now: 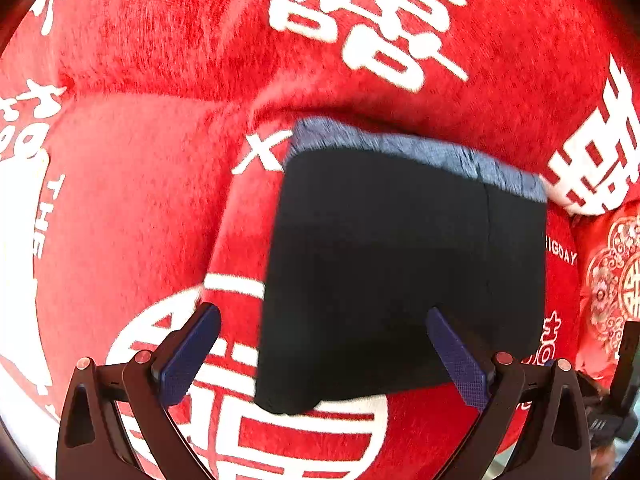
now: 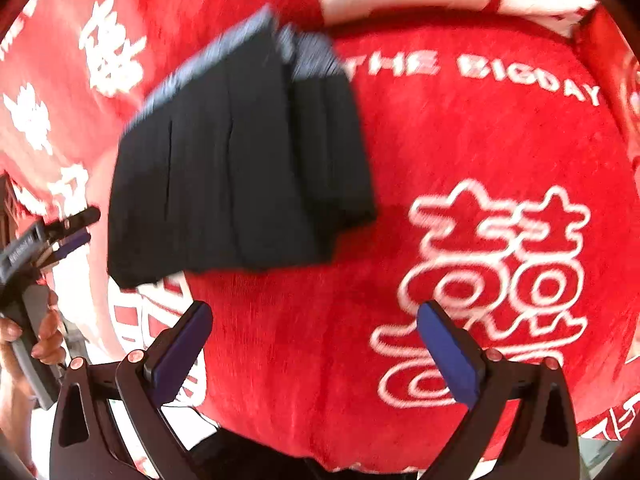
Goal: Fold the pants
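The pants [image 1: 400, 260] are a folded, dark navy bundle with a blue-grey waistband [image 1: 420, 152] along the far edge, lying on a red blanket [image 1: 140, 200]. My left gripper [image 1: 324, 356] is open and hovers at the bundle's near edge; its right finger [image 1: 456, 360] overlaps the cloth, and nothing is clamped. In the right wrist view the pants [image 2: 240, 160] show stacked layers at upper left. My right gripper [image 2: 314, 352] is open over bare blanket, near and right of the bundle. The left gripper [image 2: 82, 226] appears at the left edge, held by a hand [image 2: 44, 336].
The plush red blanket [image 2: 440, 160] has large white characters and the words "THE BIGDAY" [image 2: 528, 80]. It bulges into soft folds around the pants. A red patterned cloth [image 1: 612, 280] lies at the right edge. A dark device part [image 1: 628, 360] pokes in there too.
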`<state>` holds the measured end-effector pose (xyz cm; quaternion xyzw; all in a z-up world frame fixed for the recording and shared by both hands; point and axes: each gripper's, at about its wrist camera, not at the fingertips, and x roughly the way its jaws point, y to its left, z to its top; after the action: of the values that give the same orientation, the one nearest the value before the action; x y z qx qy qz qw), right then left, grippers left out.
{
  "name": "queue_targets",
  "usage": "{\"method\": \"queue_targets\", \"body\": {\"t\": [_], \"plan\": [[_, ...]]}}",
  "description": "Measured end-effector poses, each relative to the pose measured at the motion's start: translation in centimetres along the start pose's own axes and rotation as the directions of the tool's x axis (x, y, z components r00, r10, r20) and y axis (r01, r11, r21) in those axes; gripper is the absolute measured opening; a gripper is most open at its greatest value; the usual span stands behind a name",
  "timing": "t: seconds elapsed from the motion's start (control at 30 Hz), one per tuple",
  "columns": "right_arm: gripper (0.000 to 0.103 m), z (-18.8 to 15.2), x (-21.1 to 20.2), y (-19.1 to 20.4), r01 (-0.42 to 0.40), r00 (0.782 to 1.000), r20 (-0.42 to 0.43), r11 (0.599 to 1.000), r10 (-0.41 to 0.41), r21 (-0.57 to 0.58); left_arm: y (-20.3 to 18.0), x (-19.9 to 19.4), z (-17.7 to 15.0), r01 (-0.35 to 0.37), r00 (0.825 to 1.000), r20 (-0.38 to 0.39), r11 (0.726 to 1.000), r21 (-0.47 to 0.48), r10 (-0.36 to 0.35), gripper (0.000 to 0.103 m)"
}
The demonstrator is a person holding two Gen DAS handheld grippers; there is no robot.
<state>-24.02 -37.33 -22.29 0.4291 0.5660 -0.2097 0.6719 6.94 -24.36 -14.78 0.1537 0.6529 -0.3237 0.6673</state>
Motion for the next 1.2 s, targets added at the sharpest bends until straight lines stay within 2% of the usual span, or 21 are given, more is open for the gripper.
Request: {"method": "queue_targets", "body": {"t": [0.17, 0.27, 0.43, 0.57, 0.7, 0.9, 1.07, 1.2], "plan": [[0.102, 2.2, -0.1, -1.7, -0.084, 0.996, 0.010, 0.996, 0.084, 0.037, 1.1, 1.6, 1.5, 0.006, 0.999, -0.042, 1.000, -0.015, -0.007, 0.103], [0.102, 3.4, 0.5, -2.0, -0.120, 0.993, 0.003, 0.992, 0.119, 0.034, 1.2, 2.6, 1.4, 0.038, 0.998, -0.051, 0.999, -0.038, -0.040, 0.103], [0.102, 6.1, 1.0, -2.2, -0.159, 0.987, 0.014, 0.987, 0.159, 0.014, 1.0, 3.1, 3.0, 0.067, 0.997, -0.026, 0.998, -0.010, -0.067, 0.103], [0.102, 8.1, 1.6, -2.0, -0.185, 0.983, 0.016, 0.983, 0.185, -0.006, 1.5, 4.0, 4.1, 0.106, 0.994, -0.036, 0.994, -0.013, -0.107, 0.103], [0.102, 9.0, 2.6, -2.4, -0.185, 0.983, -0.001, 0.982, 0.185, -0.025, 2.3, 4.6, 4.7, 0.127, 0.991, -0.032, 0.992, -0.010, -0.127, 0.103], [0.102, 9.4, 4.1, -3.2, -0.248, 0.969, -0.022, 0.968, 0.248, -0.038, 3.4, 6.9, 4.3, 0.257, 0.956, -0.132, 0.965, -0.061, -0.263, 0.103], [0.102, 10.0, 4.7, -3.3, -0.325, 0.945, -0.034, 0.945, 0.324, -0.031, 1.4, 8.2, 3.9, 0.265, 0.950, -0.175, 0.964, 0.003, -0.260, 0.103], [0.102, 10.8, 5.8, -2.8, -0.357, 0.933, -0.063, 0.933, 0.354, -0.043, 0.0, 8.9, 4.2, 0.280, 0.944, -0.188, 0.960, 0.024, -0.271, 0.103]]}}
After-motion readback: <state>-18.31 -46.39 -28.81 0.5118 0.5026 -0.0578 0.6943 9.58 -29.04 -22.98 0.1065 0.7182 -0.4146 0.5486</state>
